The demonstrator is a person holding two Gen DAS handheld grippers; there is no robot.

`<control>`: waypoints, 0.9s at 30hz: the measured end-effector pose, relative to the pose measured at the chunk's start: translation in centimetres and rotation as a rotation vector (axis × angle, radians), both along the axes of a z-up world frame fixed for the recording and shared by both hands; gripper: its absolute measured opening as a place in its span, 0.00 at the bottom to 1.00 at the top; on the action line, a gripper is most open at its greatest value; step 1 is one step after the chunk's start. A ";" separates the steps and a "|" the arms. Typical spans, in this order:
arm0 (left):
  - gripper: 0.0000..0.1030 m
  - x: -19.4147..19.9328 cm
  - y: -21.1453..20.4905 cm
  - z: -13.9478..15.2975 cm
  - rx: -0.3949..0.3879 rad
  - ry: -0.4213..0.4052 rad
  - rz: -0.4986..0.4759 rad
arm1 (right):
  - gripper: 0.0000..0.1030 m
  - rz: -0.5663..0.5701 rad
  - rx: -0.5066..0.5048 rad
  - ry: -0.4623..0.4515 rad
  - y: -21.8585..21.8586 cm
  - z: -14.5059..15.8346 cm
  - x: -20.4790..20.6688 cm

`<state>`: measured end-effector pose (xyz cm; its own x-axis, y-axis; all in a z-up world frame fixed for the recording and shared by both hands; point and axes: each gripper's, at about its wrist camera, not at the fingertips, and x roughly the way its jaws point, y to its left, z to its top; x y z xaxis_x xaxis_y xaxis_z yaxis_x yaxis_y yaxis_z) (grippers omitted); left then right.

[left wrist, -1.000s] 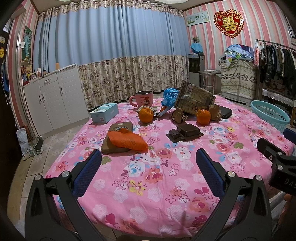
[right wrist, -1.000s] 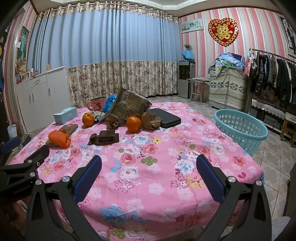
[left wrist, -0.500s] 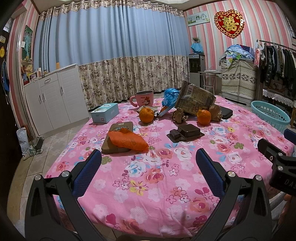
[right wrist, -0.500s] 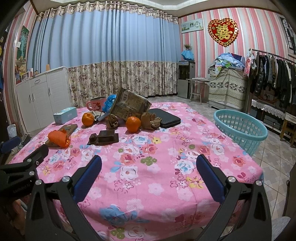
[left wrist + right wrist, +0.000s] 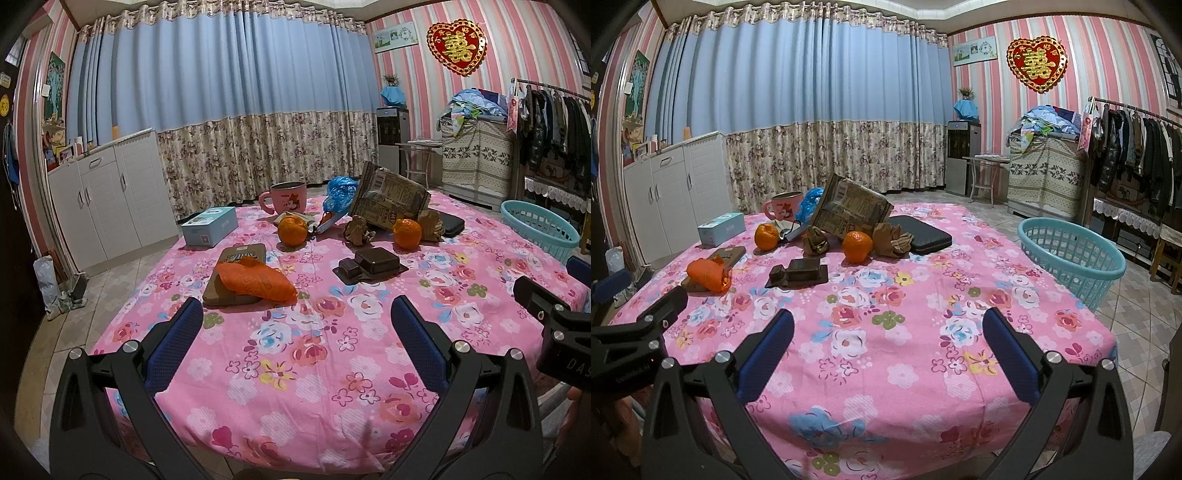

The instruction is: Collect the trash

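- Left gripper (image 5: pixel 295 321) and right gripper (image 5: pixel 888 325) hover with jaws spread wide and empty, ready to reach.
- Crumpled paper (image 5: pixel 816 242) and orange bag (image 5: pixel 707 275) lie left of the basket (image 5: pixel 1071 254), likely the trash bin.

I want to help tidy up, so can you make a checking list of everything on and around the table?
Surface: round table under a pink flowered cloth, near half bare.
Job's things: orange plastic bag on a flat brown packet; dark plastic tray; crumpled brown paper; big crumpled paper bag; blue plastic bag.
Clutter: two oranges, pink mug, light blue box, black case.
Grippers: left claw and right claw both open, holding nothing.
Cables: nothing seen.
Surroundings: teal basket right of the table, white cabinets, clothes rack.
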<state>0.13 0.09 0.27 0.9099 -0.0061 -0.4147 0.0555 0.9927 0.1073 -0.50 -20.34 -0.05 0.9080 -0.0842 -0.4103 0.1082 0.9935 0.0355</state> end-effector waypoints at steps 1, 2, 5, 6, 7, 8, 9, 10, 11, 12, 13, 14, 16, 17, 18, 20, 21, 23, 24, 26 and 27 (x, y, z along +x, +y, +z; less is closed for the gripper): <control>0.95 0.0 0.0 0.0 0.000 0.001 0.000 | 0.97 0.000 -0.001 0.001 0.0 0.0 0.0; 0.95 0.0 0.0 0.0 0.000 0.001 -0.001 | 0.97 0.001 -0.003 0.001 0.0 0.0 0.0; 0.95 0.0 0.0 0.1 0.001 0.000 0.000 | 0.97 -0.001 0.001 0.000 0.0 0.1 0.0; 0.95 0.0 0.0 0.0 0.000 0.000 0.000 | 0.97 -0.001 0.001 -0.001 0.0 0.0 0.0; 0.95 0.0 0.0 0.0 0.000 0.000 -0.001 | 0.97 -0.001 0.000 -0.002 0.0 0.1 0.0; 0.95 0.0 0.0 0.0 0.001 0.001 0.000 | 0.97 -0.002 0.000 -0.003 -0.1 0.0 0.0; 0.95 0.0 0.0 0.0 0.002 0.001 0.000 | 0.97 -0.002 -0.001 -0.004 0.0 0.0 -0.1; 0.95 0.0 0.0 0.1 0.002 0.001 -0.001 | 0.97 -0.002 -0.002 -0.004 0.0 0.1 -0.1; 0.95 0.0 0.0 0.0 0.001 0.000 -0.001 | 0.97 -0.002 -0.002 -0.004 0.0 0.1 -0.1; 0.95 0.0 0.0 0.1 0.001 -0.001 -0.001 | 0.97 -0.002 -0.003 -0.005 0.0 0.0 -0.1; 0.95 0.0 0.0 0.0 0.001 0.000 0.000 | 0.97 -0.002 -0.003 -0.005 0.0 0.0 -0.1; 0.95 0.0 0.0 0.0 0.000 0.001 -0.001 | 0.97 -0.002 -0.003 -0.005 0.0 0.1 -0.1; 0.95 0.0 0.0 0.0 0.001 0.000 0.000 | 0.97 -0.001 -0.002 -0.004 0.0 0.1 -0.1; 0.95 0.0 0.0 0.0 0.001 -0.001 0.000 | 0.97 -0.001 -0.003 -0.004 0.0 0.1 -0.1; 0.95 0.0 0.0 0.0 0.000 -0.001 0.000 | 0.97 -0.001 -0.003 -0.003 0.0 0.1 -0.1; 0.95 0.1 0.0 0.1 0.002 -0.001 0.001 | 0.97 -0.002 -0.003 -0.005 0.0 0.1 -0.1; 0.95 0.1 0.0 0.1 0.000 0.000 0.001 | 0.97 -0.002 -0.003 -0.005 0.0 0.1 -0.1; 0.95 0.1 0.0 0.1 0.000 0.001 0.000 | 0.97 -0.001 -0.004 -0.005 0.0 0.1 -0.1; 0.95 0.1 0.0 0.2 -0.001 0.002 0.000 | 0.97 0.000 -0.003 -0.005 0.0 0.1 -0.1; 0.95 0.1 -0.1 0.2 0.000 0.000 0.000 | 0.97 -0.001 -0.003 -0.005 0.0 0.1 -0.1; 0.95 0.1 -0.1 0.2 0.001 0.000 0.000 | 0.97 -0.001 -0.004 -0.006 0.0 0.1 -0.1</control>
<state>0.27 0.03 0.43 0.9099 -0.0057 -0.4148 0.0556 0.9926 0.1082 -0.56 -20.30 0.05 0.9102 -0.0864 -0.4050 0.1086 0.9936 0.0321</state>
